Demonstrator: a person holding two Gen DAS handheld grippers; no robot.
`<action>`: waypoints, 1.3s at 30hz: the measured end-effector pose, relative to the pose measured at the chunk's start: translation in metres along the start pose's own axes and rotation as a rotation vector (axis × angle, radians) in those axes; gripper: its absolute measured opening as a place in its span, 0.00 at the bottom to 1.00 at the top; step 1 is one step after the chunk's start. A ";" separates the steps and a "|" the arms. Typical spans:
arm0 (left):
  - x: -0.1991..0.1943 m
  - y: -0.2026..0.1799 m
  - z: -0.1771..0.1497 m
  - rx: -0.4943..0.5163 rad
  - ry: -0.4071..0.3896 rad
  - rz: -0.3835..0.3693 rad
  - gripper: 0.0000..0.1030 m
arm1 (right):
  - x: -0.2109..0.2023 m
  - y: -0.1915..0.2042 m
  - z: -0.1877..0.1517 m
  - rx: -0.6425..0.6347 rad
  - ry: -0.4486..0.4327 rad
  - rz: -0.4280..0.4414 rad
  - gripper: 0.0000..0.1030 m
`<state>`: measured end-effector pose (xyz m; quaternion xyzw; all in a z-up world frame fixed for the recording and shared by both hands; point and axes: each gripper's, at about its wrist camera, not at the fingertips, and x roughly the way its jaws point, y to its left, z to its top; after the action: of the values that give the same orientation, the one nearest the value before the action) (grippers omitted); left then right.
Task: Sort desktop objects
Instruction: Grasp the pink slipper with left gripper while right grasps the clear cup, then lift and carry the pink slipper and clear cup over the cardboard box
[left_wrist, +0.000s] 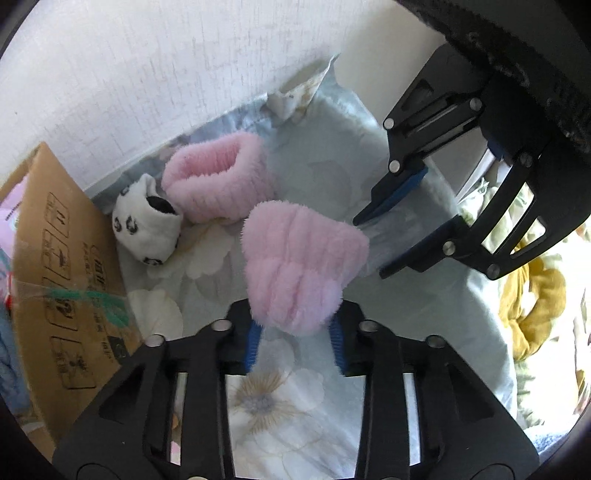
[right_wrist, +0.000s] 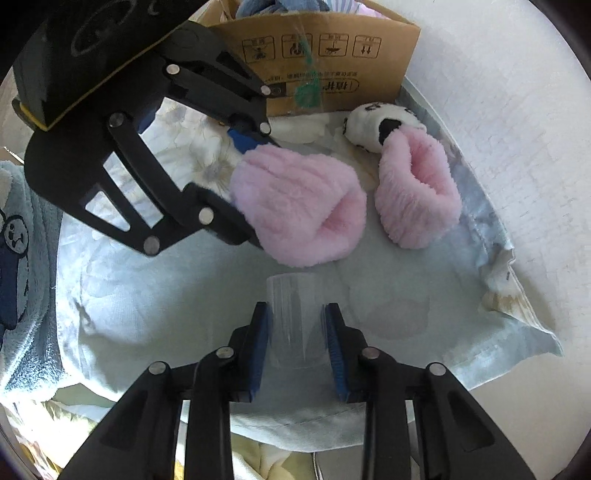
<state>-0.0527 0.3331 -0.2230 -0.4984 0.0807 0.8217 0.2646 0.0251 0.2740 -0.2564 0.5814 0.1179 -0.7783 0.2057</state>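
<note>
- The left gripper has its fingers clenched on the toe end of a fluffy pink slipper; the slipper looks lifted just above the floral sheet, its open mouth turned toward the other gripper.
- The right gripper grips a clear plastic cup between its blue pads; the cup lies along the fingers, its rim pointing at the slipper's opening, near but apart from it.
- Judgement: the two are held facing each other, so either the cup is meant to go into the slipper or it has come out of it; the pictures do not settle which.
- The second pink slipper lies on the sheet farther off, against the white wall, likely set there as the start of a pair.
- A rolled white sock with black panda faces sits touching that slipper's far-left side, just beside the cardboard box.
- The box holds soft blue and pink fabrics, so it probably serves as the sorting bin.
- The box wall carries printed handling pictograms, including two upward arrows and an umbrella, plus Chinese characters too small and skewed to read; a green scribble crosses the tape.
- No brand is legible anywhere.
</note>
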 end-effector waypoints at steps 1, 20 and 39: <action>-0.005 0.000 0.001 -0.002 -0.004 -0.004 0.21 | -0.002 0.001 0.001 0.003 0.000 0.000 0.27; -0.129 0.023 0.018 0.039 -0.120 0.008 0.21 | -0.110 0.017 0.033 0.078 0.004 -0.116 0.27; -0.222 0.190 -0.011 -0.064 -0.153 0.139 0.21 | -0.123 0.012 0.172 0.361 -0.150 -0.195 0.27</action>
<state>-0.0613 0.0892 -0.0622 -0.4357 0.0683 0.8758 0.1964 -0.0877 0.2130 -0.0875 0.5351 0.0167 -0.8441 0.0303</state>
